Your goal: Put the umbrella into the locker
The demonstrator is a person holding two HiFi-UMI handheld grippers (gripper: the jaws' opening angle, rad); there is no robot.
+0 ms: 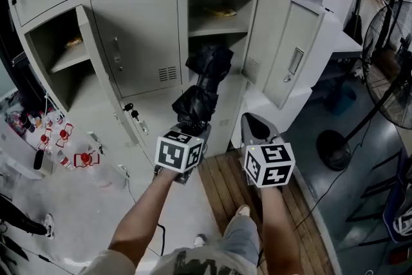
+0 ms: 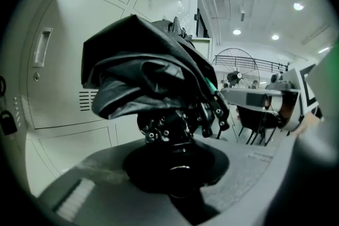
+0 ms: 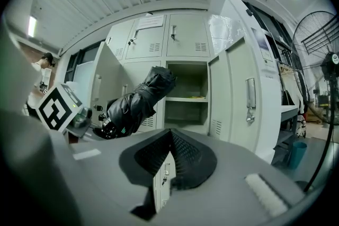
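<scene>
holding a folded black umbrella [image 1: 201, 90] by its handle end, the left gripper [image 1: 192, 129] had its jaws clamped narrowly on it, with the cloth end aimed away toward the open locker [image 1: 215, 0]. the right gripper [image 1: 256, 131] hung just beside it on the right, jaws closed together with nothing in them. the locker door [image 1: 283, 55] stood open to the right. the umbrella's tip looked near the mouth of the compartment under the shelf, not yet inside; pushing it in and letting go seemed left to do.
</scene>
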